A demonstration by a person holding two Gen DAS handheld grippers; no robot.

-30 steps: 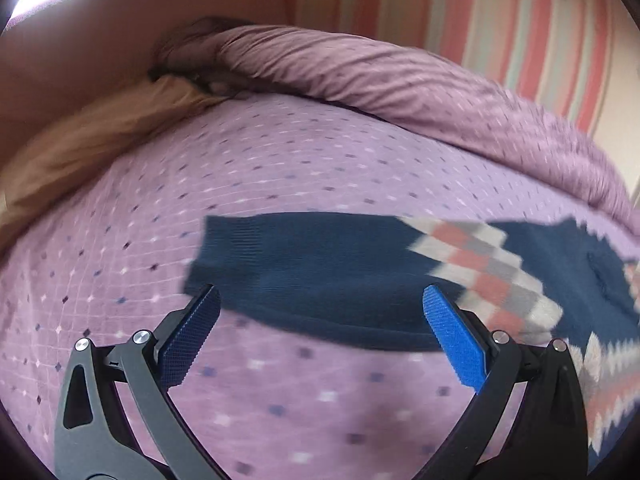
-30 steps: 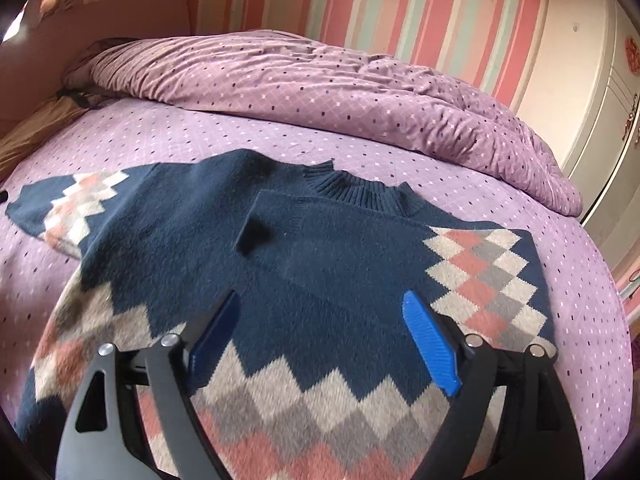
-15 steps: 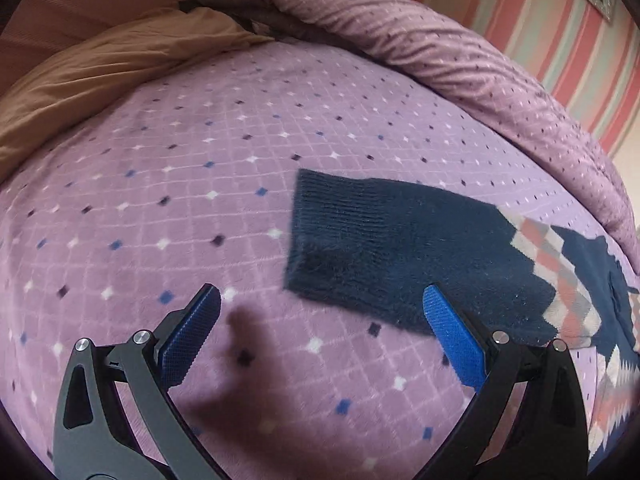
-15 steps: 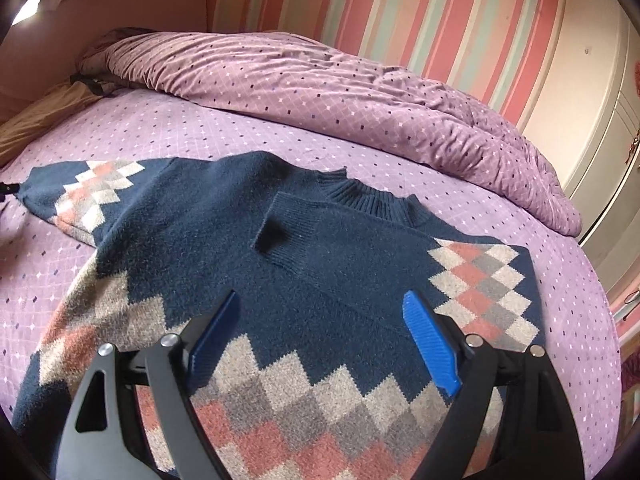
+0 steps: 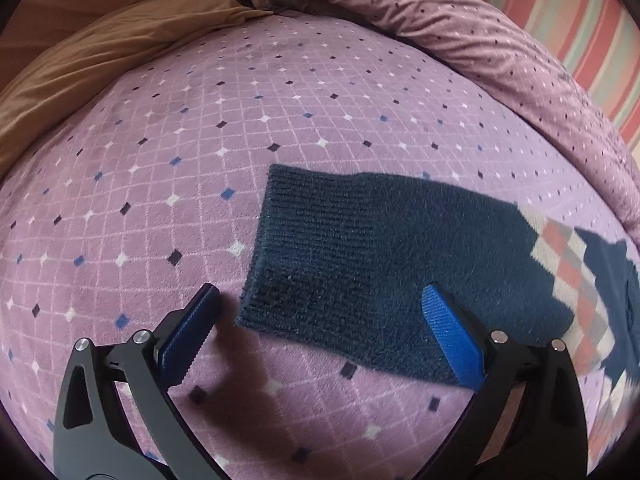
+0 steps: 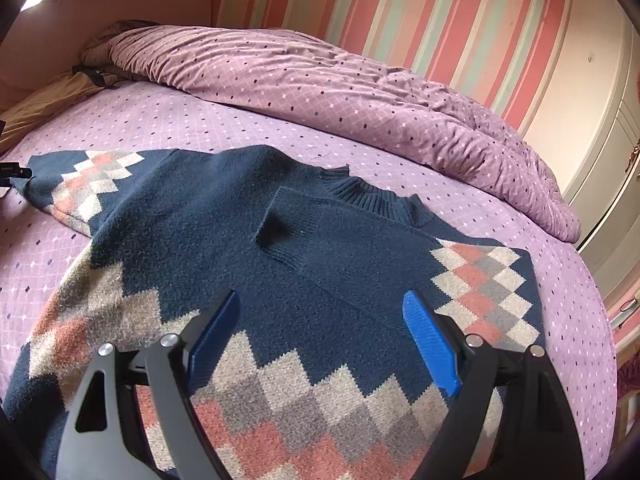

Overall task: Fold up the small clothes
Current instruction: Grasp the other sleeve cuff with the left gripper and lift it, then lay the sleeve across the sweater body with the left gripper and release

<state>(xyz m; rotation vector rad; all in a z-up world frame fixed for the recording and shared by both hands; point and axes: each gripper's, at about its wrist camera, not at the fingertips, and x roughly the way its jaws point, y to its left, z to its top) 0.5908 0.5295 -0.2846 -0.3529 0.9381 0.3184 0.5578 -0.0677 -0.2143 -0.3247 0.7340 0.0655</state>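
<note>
Left gripper [image 5: 320, 328] is released, jaws wide, nothing pinched. I'm hanging it right over the ribbed cuff [image 5: 316, 256] of the sweater's outstretched sleeve [image 5: 420, 280]. Cuff end sits between the two blue pads: left pad [image 5: 192, 336] is over bare bedspread just beside the cuff edge, right pad [image 5: 452, 336] is over the sleeve's near edge. Can't tell if either pad touches fabric. Gripper shadow falls on the bedspread [image 5: 200, 160] just under the left pad

Right gripper [image 6: 320, 336] is also released, jaws spread, empty. I'm holding it above the lower body of the navy sweater [image 6: 200, 240], over the band of grey, cream and pink diamonds

Sweater lies flat on the purple diamond-print bedspread [image 6: 160, 128], collar [image 6: 360, 196] pointing away from me. One sleeve [image 6: 360, 256] is already folded across the chest, cuff landing near the middle below the collar, its diamond patch at the right shoulder side. The other sleeve [image 6: 80, 184] is laid straight out to the left, unfolded; a bit of the left gripper's tip [image 6: 12, 170] shows at its far end in the right wrist view

Rumpled purple duvet [image 6: 360, 88] is bunched along the far side of the bed, well apart from the sweater. Tan bedding [image 5: 100, 52] at the far left corner. Striped wallpaper [image 6: 400, 12] behind
</note>
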